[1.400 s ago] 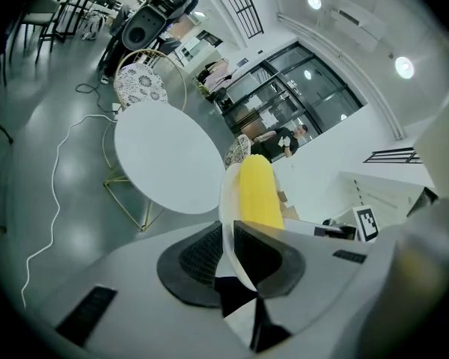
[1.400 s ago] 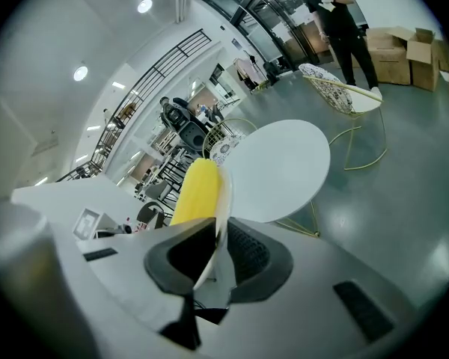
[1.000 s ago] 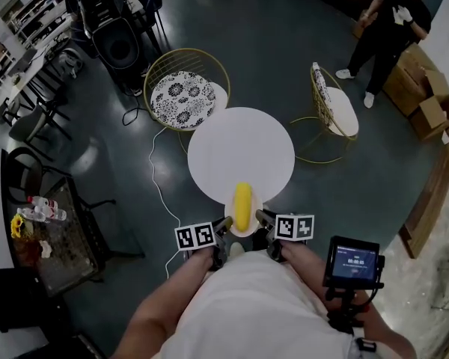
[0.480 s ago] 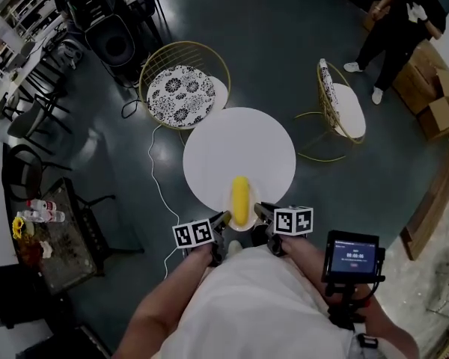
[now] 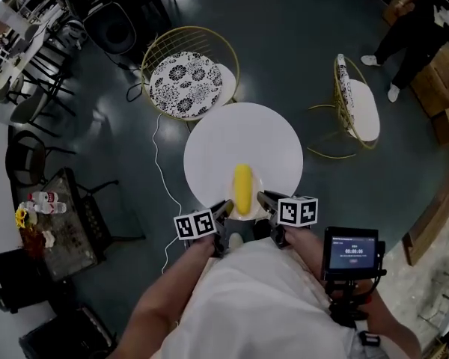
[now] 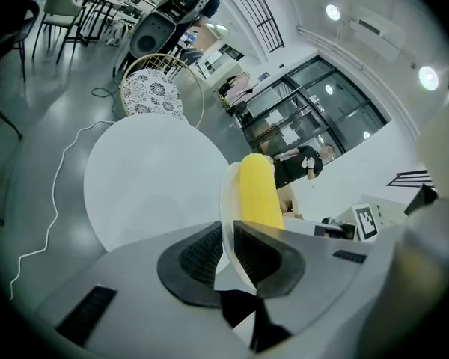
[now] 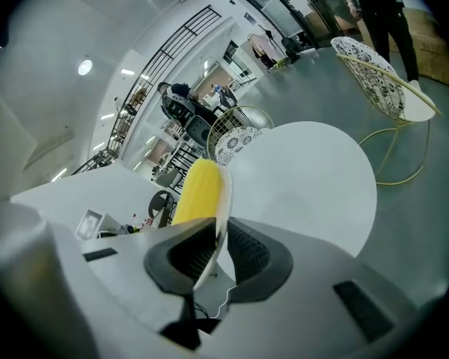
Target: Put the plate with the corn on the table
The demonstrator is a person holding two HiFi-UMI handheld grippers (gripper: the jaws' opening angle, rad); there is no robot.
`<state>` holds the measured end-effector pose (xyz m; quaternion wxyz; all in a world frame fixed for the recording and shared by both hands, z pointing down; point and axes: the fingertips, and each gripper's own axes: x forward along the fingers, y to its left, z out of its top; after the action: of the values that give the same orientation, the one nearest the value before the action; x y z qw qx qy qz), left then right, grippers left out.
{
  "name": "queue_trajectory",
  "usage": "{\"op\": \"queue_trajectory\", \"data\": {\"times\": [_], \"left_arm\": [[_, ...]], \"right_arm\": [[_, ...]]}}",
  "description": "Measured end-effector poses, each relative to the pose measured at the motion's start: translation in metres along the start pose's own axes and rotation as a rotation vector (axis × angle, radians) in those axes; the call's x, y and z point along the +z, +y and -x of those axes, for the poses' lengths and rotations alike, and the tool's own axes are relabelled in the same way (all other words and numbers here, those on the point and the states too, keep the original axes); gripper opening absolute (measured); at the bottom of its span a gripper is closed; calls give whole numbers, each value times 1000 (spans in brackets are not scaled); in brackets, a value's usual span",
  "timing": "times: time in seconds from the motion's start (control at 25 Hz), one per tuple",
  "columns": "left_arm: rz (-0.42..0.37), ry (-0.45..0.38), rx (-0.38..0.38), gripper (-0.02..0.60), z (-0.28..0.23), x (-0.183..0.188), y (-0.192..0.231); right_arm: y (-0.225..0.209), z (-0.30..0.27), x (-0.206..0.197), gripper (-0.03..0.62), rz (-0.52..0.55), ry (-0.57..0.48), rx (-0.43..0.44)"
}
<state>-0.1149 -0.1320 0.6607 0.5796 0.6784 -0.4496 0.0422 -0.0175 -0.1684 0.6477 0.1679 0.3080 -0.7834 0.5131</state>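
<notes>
A yellow corn cob point(image 5: 242, 188) lies on a small white plate point(image 5: 254, 198) held over the near edge of the round white table point(image 5: 243, 152). My left gripper point(image 5: 224, 212) is shut on the plate's left rim and my right gripper point(image 5: 263, 202) is shut on its right rim. In the left gripper view the plate's rim point(image 6: 229, 200) stands edge-on between the dark pads, with the corn point(image 6: 259, 191) beyond it. In the right gripper view the rim point(image 7: 223, 200) is pinched the same way, with the corn point(image 7: 199, 190) to its left.
A gold wire chair with a patterned cushion point(image 5: 185, 73) stands at the table's far left, another gold chair point(image 5: 359, 109) at the right. A white cable point(image 5: 160, 170) trails on the dark floor. A person point(image 5: 426, 17) stands by cardboard boxes at the far right.
The plate with the corn has moved forward, from past the table's near edge to over its near part. Both grippers keep their hold.
</notes>
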Motion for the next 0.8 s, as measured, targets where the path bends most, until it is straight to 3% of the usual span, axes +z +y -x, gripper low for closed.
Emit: {"op": "queue_trajectory", "data": {"times": [0.8], "left_arm": [[64,-48,89,52,-78,49,14]], "right_arm": [[-66,-46,68,60,61,119,29]]}}
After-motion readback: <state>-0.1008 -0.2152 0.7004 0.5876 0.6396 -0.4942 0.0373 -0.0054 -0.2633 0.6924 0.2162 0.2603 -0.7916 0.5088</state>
